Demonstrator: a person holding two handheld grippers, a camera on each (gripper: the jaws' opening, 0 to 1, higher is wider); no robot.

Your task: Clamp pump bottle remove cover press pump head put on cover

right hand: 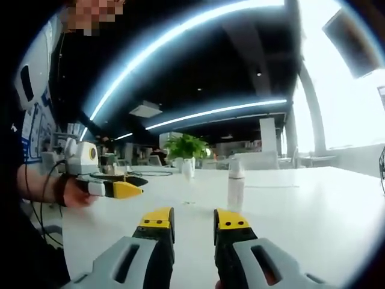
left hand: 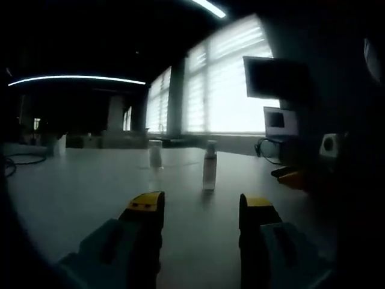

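Observation:
A small pale pump bottle [left hand: 209, 167] with a clear cover on top stands upright on the white table [left hand: 90, 192]. It is ahead of my left gripper [left hand: 201, 208], whose yellow-tipped jaws stand wide apart with nothing between them. The right gripper [left hand: 293, 176] pokes in low from the right. In the right gripper view the same bottle [right hand: 236, 182] stands just beyond my right gripper [right hand: 194, 221], slightly to its right. That gripper is open and holds nothing. A hand [right hand: 72, 194] holds the left gripper [right hand: 117, 189] at the left, apart from the bottle.
A second small container [left hand: 156, 153] stands farther back on the table. A dark monitor [left hand: 277, 77] and a smaller screen [left hand: 280, 120] are at the right, with cables [left hand: 267, 153] below them. A potted plant [right hand: 186, 147] and a white object [right hand: 187, 168] sit at the table's far side.

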